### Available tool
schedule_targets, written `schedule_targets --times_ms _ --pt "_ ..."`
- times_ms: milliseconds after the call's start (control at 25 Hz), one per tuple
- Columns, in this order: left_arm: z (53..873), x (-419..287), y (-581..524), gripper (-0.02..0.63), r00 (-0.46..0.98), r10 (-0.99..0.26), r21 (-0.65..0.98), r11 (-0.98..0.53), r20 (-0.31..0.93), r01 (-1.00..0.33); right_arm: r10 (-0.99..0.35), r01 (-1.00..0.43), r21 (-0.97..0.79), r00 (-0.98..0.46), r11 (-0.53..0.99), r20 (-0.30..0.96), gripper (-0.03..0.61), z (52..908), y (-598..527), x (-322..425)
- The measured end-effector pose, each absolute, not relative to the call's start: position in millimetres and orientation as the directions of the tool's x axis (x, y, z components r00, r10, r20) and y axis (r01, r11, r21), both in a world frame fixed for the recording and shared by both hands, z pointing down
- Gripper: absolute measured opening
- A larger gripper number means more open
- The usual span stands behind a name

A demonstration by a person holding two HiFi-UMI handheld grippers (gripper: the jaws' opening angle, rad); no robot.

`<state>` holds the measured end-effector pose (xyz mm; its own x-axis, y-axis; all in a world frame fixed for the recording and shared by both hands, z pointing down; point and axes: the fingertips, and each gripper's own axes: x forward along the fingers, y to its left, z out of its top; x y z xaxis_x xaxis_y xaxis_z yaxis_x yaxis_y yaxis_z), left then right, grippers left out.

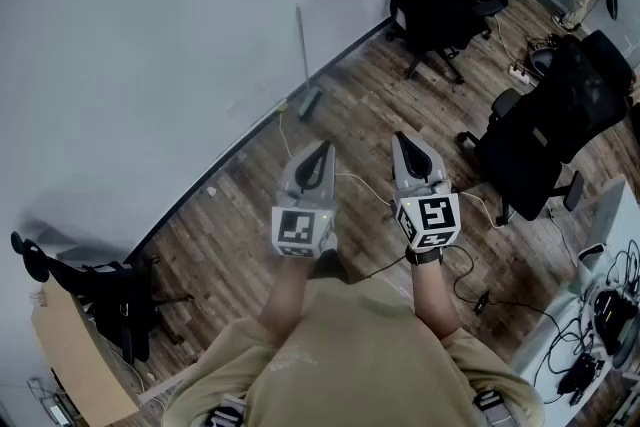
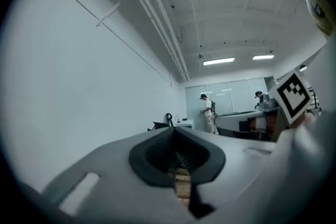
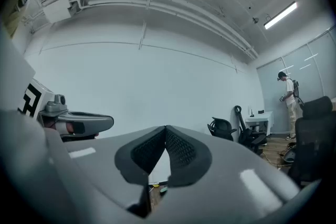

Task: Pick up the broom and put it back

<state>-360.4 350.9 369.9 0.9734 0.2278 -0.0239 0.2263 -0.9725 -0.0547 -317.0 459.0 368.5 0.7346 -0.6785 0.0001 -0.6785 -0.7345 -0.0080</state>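
I'm holding the left gripper [image 1: 318, 155] and right gripper [image 1: 408, 150] pinched together, empty; the broom [image 1: 303, 55] is standing upright against the wall [image 1: 150, 65] well ahead, nearer the left.

Cool, even light from ceiling strips [image 2: 219, 61]; fisheye warping, dark vignetted corners.

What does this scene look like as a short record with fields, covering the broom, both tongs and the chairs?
broom: upright against the wall, head on the wooden floor, untouched
left tongs: shut, empty, pointing level, apart from the broom
right tongs: shut, empty, pointing level, beside the left tongs
office chairs: black, off to the right, away from the broom
task status: broom not yet picked up
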Motion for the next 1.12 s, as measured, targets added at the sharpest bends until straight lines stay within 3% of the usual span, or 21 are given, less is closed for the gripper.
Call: schedule_targets --times_ms 400,800,1120 --pt "357.8 -308.7 225.0 -0.002 0.981 0.191 -0.013 -0.981 -0.026 0.191 -0.74 -0.74 -0.004 0.672 -0.673 0.032 0.003 361.8 308.9 -267.7" --pt "398.9 -255.9 124.9 -0.001 0.993 0.118 0.15 -0.982 -0.006 0.118 -0.765 -0.775 -0.038 0.614 -0.631 0.194 0.003 418.6 208.7 -217.8" --pt "431.4 -166.8 108.5 0.0 0.995 0.059 0.097 -0.994 0.076 0.051 -0.815 -0.813 -0.102 0.553 -0.573 0.174 0.003 443.6 184.7 -114.0"
